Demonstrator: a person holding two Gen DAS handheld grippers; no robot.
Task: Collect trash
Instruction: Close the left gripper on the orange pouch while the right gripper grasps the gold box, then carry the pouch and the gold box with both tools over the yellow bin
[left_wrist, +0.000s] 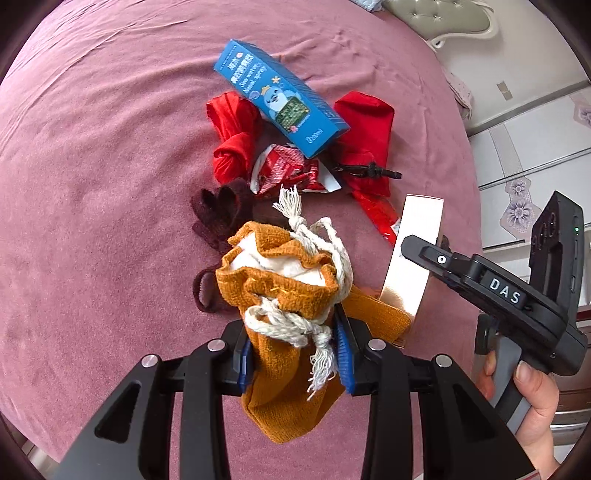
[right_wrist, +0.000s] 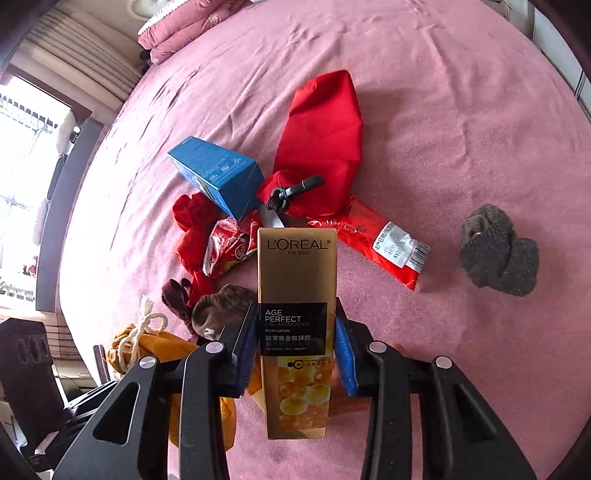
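Observation:
My left gripper (left_wrist: 293, 354) is shut on an orange drawstring pouch (left_wrist: 284, 302) with a white rope, its mouth open toward the pile; the pouch also shows in the right wrist view (right_wrist: 155, 347). My right gripper (right_wrist: 295, 343) is shut on a gold L'Oréal box (right_wrist: 295, 314), held upright just right of the pouch; the box also shows in the left wrist view (left_wrist: 413, 258). On the pink bed lie a blue carton (left_wrist: 280, 98), a crumpled red snack wrapper (left_wrist: 284, 170) and a long red wrapper (right_wrist: 373, 240).
Red cloth pieces (right_wrist: 325, 147) with a black clip (right_wrist: 291, 192), a dark maroon glove (left_wrist: 218, 214), a brown sock (right_wrist: 221, 310) and a grey sock (right_wrist: 495, 251) lie on the pink bedspread (right_wrist: 443, 92). A window is at left, cabinets at right.

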